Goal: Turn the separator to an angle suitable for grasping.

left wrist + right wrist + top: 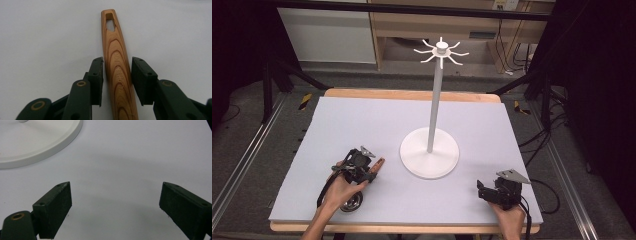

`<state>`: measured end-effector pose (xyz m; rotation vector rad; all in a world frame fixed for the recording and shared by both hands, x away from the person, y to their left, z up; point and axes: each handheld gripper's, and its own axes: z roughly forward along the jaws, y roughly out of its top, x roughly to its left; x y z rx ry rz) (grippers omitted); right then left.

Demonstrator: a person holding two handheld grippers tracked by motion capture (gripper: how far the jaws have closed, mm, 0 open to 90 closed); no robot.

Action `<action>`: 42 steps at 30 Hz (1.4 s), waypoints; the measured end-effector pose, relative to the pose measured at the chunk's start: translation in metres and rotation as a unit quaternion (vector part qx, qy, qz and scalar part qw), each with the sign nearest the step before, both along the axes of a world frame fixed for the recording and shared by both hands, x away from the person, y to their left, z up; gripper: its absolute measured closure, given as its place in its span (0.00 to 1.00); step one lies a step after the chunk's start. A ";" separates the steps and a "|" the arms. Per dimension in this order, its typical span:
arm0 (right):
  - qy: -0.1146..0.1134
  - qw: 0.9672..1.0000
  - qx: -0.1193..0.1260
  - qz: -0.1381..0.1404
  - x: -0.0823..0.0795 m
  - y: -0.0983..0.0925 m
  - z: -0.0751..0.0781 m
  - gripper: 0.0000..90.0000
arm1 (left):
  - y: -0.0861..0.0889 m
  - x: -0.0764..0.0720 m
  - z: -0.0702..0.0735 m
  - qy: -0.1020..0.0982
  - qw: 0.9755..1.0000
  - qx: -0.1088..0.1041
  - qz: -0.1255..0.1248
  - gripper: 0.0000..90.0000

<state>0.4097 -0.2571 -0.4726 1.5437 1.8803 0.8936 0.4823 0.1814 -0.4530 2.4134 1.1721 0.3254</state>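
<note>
Dark studio, wooden table [412, 94] with a pale lilac-grey mat [362, 120] over it. White hanging stand [435, 100] at the middle, slightly right, with a broad round base and a ring of hooks [441, 50] at the top of the pole.

Near left: wooden-handled utensil lying flat, handle [117, 57] pointing toward the stand base, hanging hole [109, 20] at the far tip, metal bowl end [352, 201] by the wrist at the near edge. Left gripper [373, 172] set astride the handle about midway along, jaws drawn in narrow with a pad close on either side. Thin sliver of mat visible at one pad, the other seemingly against the wood; firm contact not possible to confirm.

Near right: right gripper [484, 192] low over bare mat, jaws spread wide, nothing between them, stand base [37, 142] just beyond.

Likely trouble from here:
- Lifting on a loose pinch, letting the smooth tapered handle slide or swivel.
- Heavy bowl end dragging down, given a hold so far from it.
- Hole missing its hook after such a tilt.
- Nudging the tall stand and rocking it.
</note>
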 end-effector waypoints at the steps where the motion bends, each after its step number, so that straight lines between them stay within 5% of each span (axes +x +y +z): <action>1: 0.001 1.000 0.000 0.000 0.000 0.000 0.000 0.13 | 0.000 0.000 0.000 0.000 1.000 0.000 0.000 0.70; 42: 0.005 1.000 0.002 0.003 0.002 -0.003 0.000 0.13 | -0.005 0.008 0.001 0.034 0.999 0.015 0.019 0.74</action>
